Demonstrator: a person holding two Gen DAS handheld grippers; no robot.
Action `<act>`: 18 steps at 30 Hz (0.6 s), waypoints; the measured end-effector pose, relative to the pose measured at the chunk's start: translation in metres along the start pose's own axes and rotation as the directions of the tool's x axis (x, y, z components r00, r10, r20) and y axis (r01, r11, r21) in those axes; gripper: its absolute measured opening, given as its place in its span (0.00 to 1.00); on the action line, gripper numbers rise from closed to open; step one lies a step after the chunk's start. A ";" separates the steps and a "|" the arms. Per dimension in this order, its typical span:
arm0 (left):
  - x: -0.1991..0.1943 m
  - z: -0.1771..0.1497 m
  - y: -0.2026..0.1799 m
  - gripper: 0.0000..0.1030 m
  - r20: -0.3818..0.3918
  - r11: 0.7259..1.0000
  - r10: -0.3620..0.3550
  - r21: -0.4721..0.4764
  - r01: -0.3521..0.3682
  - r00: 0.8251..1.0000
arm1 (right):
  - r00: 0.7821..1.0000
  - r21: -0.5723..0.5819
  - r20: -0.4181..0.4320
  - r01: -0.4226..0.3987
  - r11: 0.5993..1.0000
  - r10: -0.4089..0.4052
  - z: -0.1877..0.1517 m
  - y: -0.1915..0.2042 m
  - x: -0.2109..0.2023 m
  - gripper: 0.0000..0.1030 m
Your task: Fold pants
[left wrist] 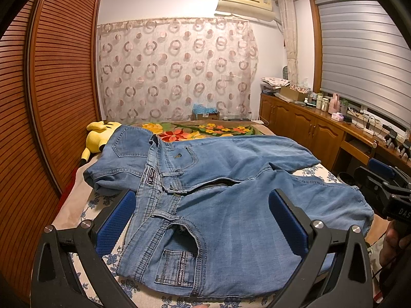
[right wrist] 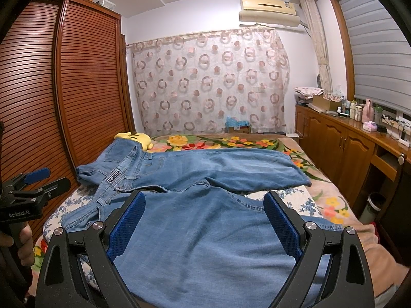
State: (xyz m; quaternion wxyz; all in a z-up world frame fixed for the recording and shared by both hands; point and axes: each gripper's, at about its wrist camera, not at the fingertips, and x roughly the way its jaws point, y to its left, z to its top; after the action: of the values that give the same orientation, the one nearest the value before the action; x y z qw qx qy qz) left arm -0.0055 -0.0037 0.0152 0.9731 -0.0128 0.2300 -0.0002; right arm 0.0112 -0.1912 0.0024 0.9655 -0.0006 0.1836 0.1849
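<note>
1. Denim fills the near view: the jeans [left wrist: 218,179] lie spread on the bed [left wrist: 77,205], waistband toward the wardrobe side, zipper undone, both legs running off to the right.
2. I see my left gripper [left wrist: 203,220] hovering over the waistband and front pocket, its blue fingers [left wrist: 115,220] spread wide, holding nothing.
3. I see my right gripper [right wrist: 205,223] above the nearer leg, fingers [right wrist: 282,225] likewise wide apart and empty.
4. Each gripper shows at the edge of the other's view, held in a hand [right wrist: 24,243].
5. Beyond the jeans sit a yellow plush toy [left wrist: 99,136] and a flowered blanket [left wrist: 205,129].
6. A slatted wardrobe [left wrist: 51,77] stands left; a wooden cabinet [left wrist: 308,125] runs along the right under the window.
</note>
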 end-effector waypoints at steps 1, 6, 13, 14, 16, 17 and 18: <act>0.000 0.000 0.000 1.00 0.000 1.000 -0.001 0.000 0.001 1.000 | 1.000 0.001 0.000 -0.001 1.000 0.001 0.000 0.000 0.000 0.91; 0.000 -0.001 0.000 1.00 0.002 1.000 -0.001 0.000 0.001 1.000 | 1.000 0.001 0.000 -0.005 1.000 0.005 0.001 0.000 0.000 0.91; 0.000 0.000 0.000 1.00 0.002 1.000 -0.001 0.000 0.001 1.000 | 1.000 0.002 0.001 -0.007 1.000 0.007 0.001 0.000 -0.001 0.91; 0.000 -0.001 0.000 1.00 0.003 1.000 0.000 0.001 0.000 1.000 | 1.000 0.002 0.001 -0.007 1.000 0.007 0.001 0.000 -0.001 0.91; 0.000 -0.001 0.000 1.00 0.003 1.000 0.000 0.001 0.000 1.000 | 1.000 0.001 0.001 -0.007 1.000 0.007 0.000 0.000 -0.001 0.91; 0.000 -0.001 0.000 1.00 0.003 1.000 -0.001 0.001 0.001 1.000 | 1.000 0.001 0.001 -0.007 1.000 0.007 0.000 0.000 -0.001 0.91; 0.000 -0.001 0.000 1.00 0.003 1.000 -0.001 0.001 0.001 1.000 | 1.000 0.000 0.001 -0.007 1.000 0.007 0.000 0.000 0.000 0.91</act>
State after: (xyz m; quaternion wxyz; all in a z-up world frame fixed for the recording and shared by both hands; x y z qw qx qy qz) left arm -0.0059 -0.0037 0.0141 0.9735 -0.0123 0.2285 -0.0007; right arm 0.0109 -0.1915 0.0028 0.9648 0.0000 0.1833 0.1885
